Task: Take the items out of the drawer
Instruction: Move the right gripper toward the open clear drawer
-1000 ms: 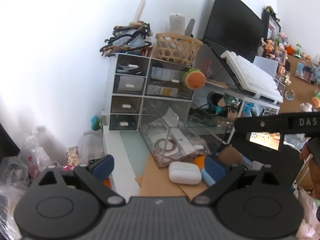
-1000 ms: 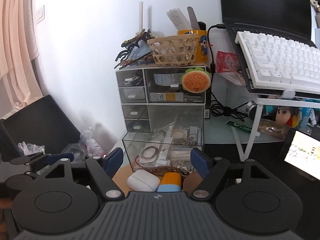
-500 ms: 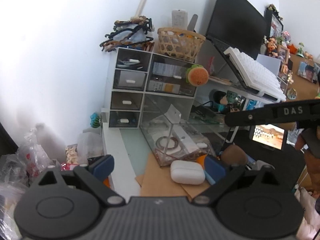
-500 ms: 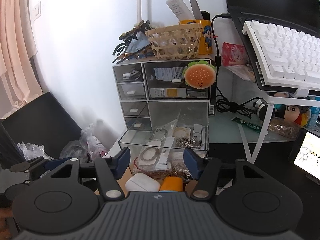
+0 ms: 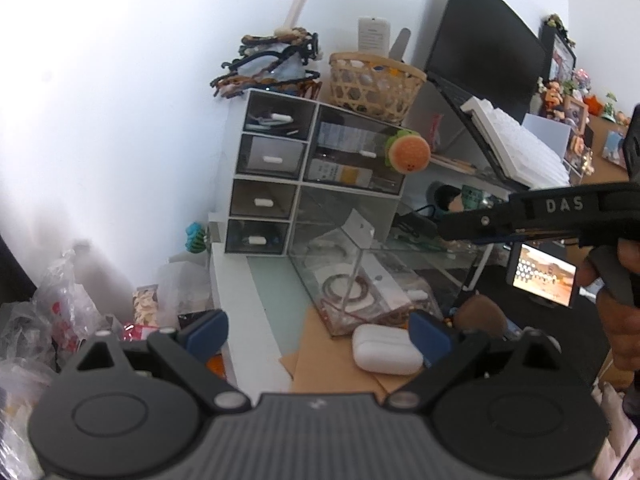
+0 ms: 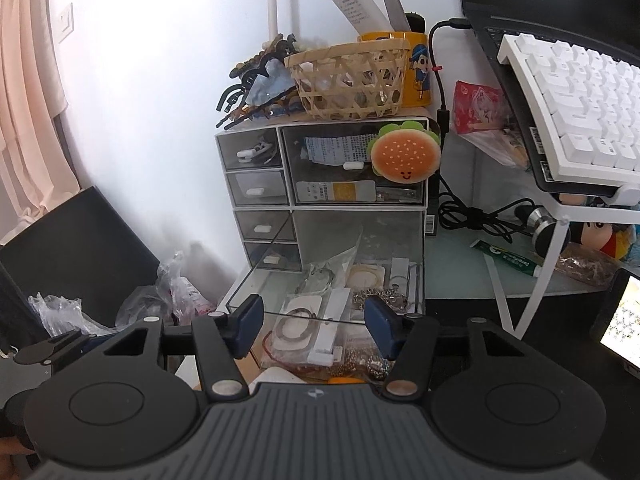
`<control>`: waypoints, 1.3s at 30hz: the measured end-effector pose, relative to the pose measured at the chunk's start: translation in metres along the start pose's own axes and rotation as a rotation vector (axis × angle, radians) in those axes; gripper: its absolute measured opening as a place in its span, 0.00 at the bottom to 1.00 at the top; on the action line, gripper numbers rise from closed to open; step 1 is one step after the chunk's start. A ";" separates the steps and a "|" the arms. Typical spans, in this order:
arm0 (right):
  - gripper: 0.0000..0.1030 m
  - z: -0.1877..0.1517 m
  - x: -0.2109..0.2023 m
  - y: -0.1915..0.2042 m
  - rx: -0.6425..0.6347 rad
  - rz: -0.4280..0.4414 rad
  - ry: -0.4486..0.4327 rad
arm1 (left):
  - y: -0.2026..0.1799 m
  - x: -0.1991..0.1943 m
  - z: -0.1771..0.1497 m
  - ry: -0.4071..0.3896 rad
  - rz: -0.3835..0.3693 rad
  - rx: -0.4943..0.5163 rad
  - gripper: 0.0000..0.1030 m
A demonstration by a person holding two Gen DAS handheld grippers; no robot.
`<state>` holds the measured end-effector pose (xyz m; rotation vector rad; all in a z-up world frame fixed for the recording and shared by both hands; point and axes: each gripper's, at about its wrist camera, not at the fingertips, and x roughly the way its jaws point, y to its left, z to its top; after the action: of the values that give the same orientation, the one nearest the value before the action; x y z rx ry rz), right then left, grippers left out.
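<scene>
My right gripper (image 6: 314,326) hangs over the pulled-out clear drawer (image 6: 320,300), jaws apart and empty; next, descend onto the bracelet card (image 6: 298,322).

Left wrist view: sits behind its own fingers, set low and left of the desk, angled down and rightward toward the drawer unit (image 5: 312,184); the right tool crosses its right edge.
Right wrist view: nearer, facing the drawer unit (image 6: 324,196) almost head-on, looking down into the open clear drawer (image 6: 332,300).
Shared: drawer unit, clear drawer (image 5: 360,276), basket (image 5: 374,84), keyboard (image 5: 520,140).
</scene>
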<state>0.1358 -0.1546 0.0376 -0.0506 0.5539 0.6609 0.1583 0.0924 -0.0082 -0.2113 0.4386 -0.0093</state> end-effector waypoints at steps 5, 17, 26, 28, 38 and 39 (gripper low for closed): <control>0.59 0.003 0.010 -0.001 0.005 0.006 0.013 | 0.003 0.002 -0.002 -0.006 0.002 -0.010 0.95; 0.53 0.015 0.036 -0.009 0.052 0.024 0.038 | 0.010 0.006 -0.002 -0.005 -0.001 -0.028 0.95; 0.48 0.022 0.057 -0.013 0.062 0.003 0.065 | 0.015 0.008 -0.005 -0.008 -0.011 -0.035 0.95; 0.48 0.023 0.063 -0.012 0.057 -0.009 0.070 | 0.017 0.008 -0.005 -0.009 -0.014 -0.041 0.95; 0.39 0.027 0.087 -0.008 0.047 -0.067 0.092 | 0.024 0.007 -0.004 -0.012 -0.042 -0.081 0.95; 0.38 0.027 0.088 -0.008 0.048 -0.071 0.092 | 0.024 0.007 -0.004 -0.013 -0.040 -0.081 0.95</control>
<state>0.2110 -0.1050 0.0154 -0.0560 0.6529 0.5778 0.1622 0.1150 -0.0200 -0.2998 0.4222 -0.0294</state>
